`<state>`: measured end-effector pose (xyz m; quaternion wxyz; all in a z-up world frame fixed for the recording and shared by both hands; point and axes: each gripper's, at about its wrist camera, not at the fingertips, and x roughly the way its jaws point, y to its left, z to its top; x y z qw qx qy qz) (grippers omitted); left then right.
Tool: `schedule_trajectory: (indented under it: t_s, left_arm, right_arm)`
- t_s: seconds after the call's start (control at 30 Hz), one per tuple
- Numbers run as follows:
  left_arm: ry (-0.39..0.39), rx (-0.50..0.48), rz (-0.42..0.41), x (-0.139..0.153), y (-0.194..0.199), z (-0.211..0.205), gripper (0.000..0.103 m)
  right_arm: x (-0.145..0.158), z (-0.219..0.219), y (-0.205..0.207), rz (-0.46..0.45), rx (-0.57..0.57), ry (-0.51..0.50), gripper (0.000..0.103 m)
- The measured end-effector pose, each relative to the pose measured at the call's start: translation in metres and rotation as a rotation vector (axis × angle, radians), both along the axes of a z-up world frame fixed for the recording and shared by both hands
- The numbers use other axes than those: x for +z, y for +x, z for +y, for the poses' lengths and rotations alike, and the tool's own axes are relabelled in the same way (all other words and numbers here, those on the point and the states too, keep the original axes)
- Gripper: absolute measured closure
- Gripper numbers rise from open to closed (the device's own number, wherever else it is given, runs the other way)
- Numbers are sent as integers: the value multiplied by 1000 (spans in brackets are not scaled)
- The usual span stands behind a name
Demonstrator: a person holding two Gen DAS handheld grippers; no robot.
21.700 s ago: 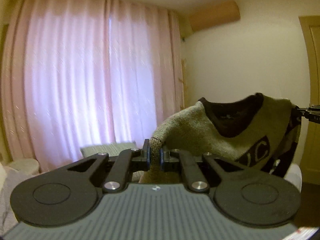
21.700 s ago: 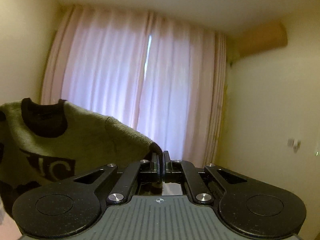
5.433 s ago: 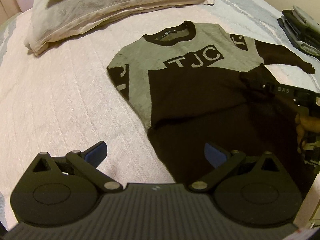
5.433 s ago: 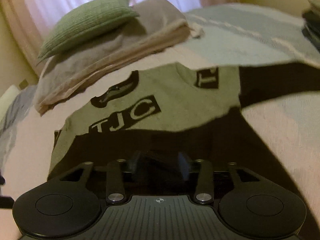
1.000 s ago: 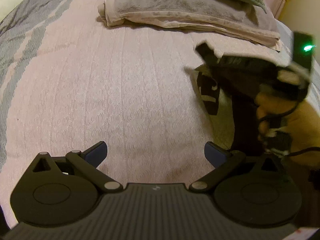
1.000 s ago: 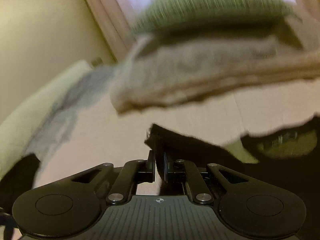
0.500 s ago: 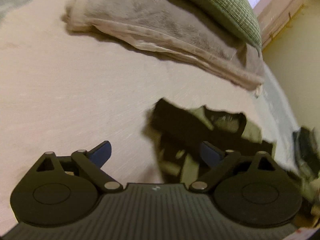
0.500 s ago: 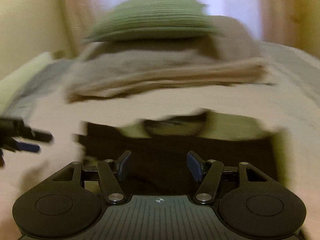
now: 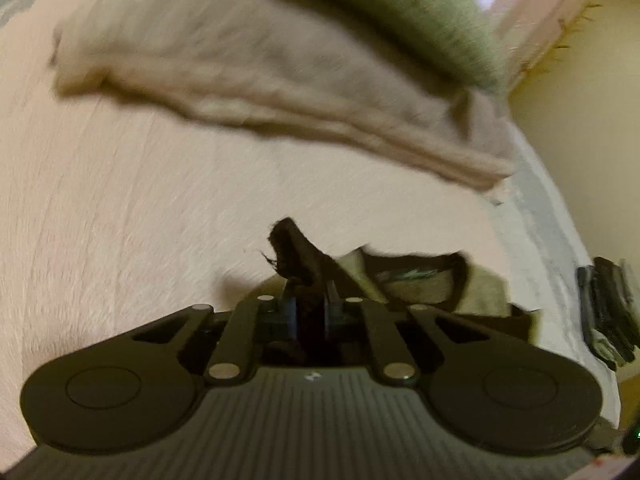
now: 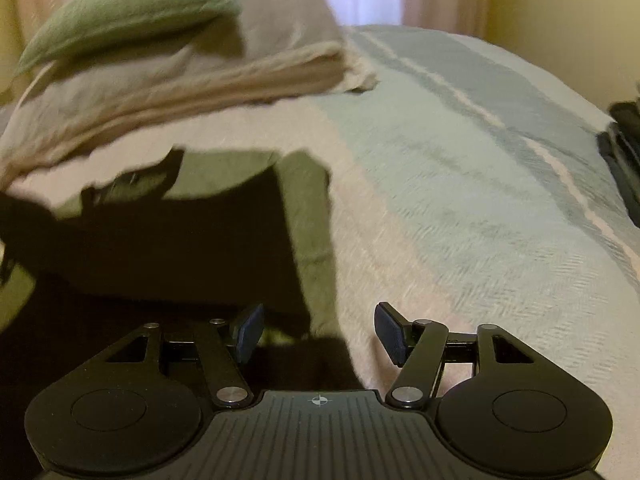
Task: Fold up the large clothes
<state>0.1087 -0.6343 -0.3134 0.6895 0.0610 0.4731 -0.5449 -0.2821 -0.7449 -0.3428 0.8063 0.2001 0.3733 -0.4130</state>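
An olive and black sweater (image 10: 192, 236) lies partly folded on the pink bedspread (image 9: 120, 220), black cloth laid across its olive chest. In the left wrist view its black-rimmed collar (image 9: 420, 276) shows just beyond my left gripper (image 9: 311, 312), which is shut on a black edge of the sweater (image 9: 292, 256) that sticks up between the fingers. My right gripper (image 10: 318, 332) stands open over the sweater's right edge, with nothing between its blue pads (image 10: 250, 330).
A folded beige blanket (image 10: 168, 84) with a green pillow (image 10: 132, 4) on top lies at the head of the bed. A pale blue striped cover (image 10: 480, 168) spreads to the right. A dark stack of clothes (image 9: 608, 312) sits at the bed's right side.
My left gripper has closed on the sweater's black edge; it was open half a second ago. My right gripper has opened wider and swung to the right.
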Motion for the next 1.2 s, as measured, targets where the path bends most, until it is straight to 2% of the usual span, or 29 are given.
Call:
schedule_trajectory:
  t_s: [0.1,0.2,0.3,0.43,0.57,0.7,0.83,0.87,0.93,0.97,1.03,1.2]
  left_arm:
    - [-61,-13,-30,25,-1,-2,95]
    - [-84,19,-54,32,4,0,95]
    - [-4,8,-35,8,4,2,95]
    - [80,-11,-32,-26,-5,9,95]
    - [81,-3,-13,-36,-4,17,95]
    - [65,-19,-7,-37,0,18,95]
    - [49,-42,-21,-33,1,12,95]
    - [45,-49,-24,-33,1,10,95]
    - [50,-57,-25,-36,2,7,95]
    - [56,-57,-22,-38,2,6,95]
    - [64,-56,-14,-42,3,9,95]
    - [66,-59,-6,-45,3,19,95]
  right_arm:
    - [-16,-4,12,43,38,-22,44]
    - [-22,-14,9,55,-16,-78,43]
    - [-23,-19,3,62,-73,-69,42]
    - [-23,-15,-3,72,-80,-66,42]
    - [-5,-15,-13,-6,-85,6,42]
    - [21,-22,-10,-124,-32,-59,42]
    - [14,-64,10,-153,-77,-72,42]
    - [8,-77,17,-144,-93,-83,42]
    - [-10,-95,32,-64,-87,-69,42]
    - [-24,-105,41,-20,-71,-38,42]
    - [-37,-110,51,18,-19,-61,42]
    - [-8,-98,41,-6,-15,-102,42]
